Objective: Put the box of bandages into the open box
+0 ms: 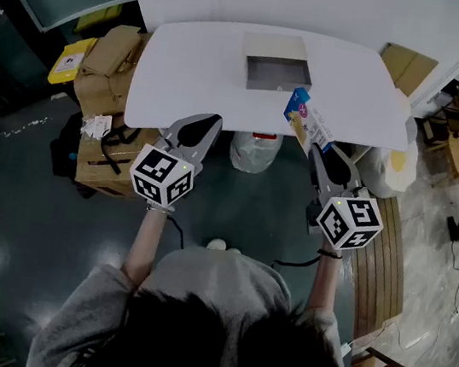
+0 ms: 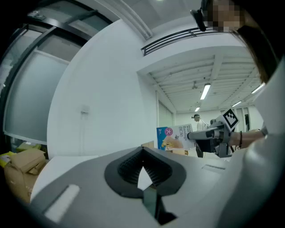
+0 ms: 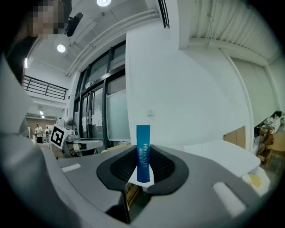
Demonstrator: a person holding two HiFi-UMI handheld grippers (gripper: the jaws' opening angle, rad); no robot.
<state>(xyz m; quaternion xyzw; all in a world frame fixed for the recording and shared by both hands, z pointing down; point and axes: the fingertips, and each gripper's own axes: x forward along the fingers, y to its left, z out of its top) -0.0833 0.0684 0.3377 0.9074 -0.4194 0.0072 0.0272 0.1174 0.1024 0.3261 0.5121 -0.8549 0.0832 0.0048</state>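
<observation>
one bandage box point(image 3: 143, 151) between right jaws

The left gripper point(image 2: 142, 173) points level toward a white wall point(image 2: 102, 89), its jaws together with nothing between them. To its right, the right gripper point(image 2: 192, 135) holds the blue-and-white box of bandages point(image 2: 171, 138) by one edge.

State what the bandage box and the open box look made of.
Bandage box: thin cardboard, smooth printed finish; colour print, crisp edges. Open box: probably matte grey card; plain dull faces, folded-back lid, but too small for certainty.
</observation>
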